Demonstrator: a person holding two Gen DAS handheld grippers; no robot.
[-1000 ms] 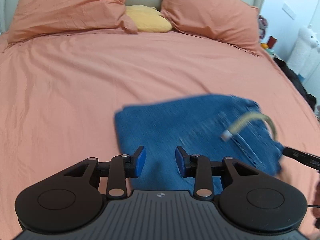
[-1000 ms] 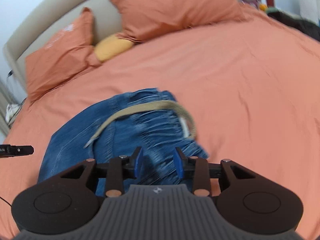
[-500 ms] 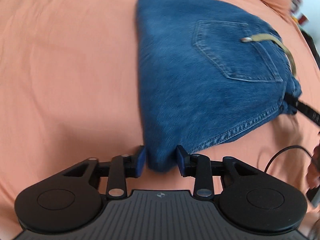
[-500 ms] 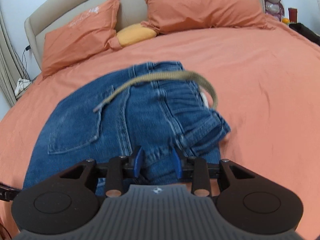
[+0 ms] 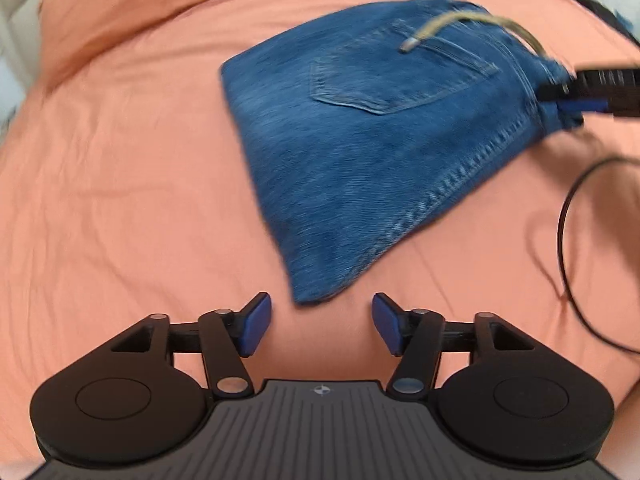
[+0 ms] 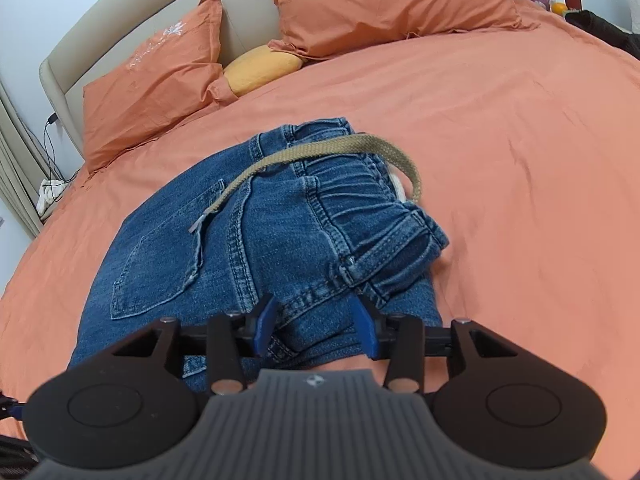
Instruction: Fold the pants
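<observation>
Left wrist view: one folded denim pants (image 5: 380, 152) bundle is seen at 12 o'clock; left gripper (image 5: 321, 328) is opening, empty. One right gripper (image 6: 316, 326) is opening around stitched waistband denim.

A home bedroom: a bed (image 6: 520, 120) with an orange sheet, pillows (image 6: 380, 4) at twelve o'clock, padded headboard (image 6: 120, 20) behind.

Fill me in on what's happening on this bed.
A person is folding jeans on the orange bed with a gripper in each hand. The jeans lie folded into a compact bundle, a tan belt trailing across the top. The left gripper is opening with nothing between its fingers, just short of the near corner. The right gripper is opening too, with the waistband edge between its fingers.
</observation>
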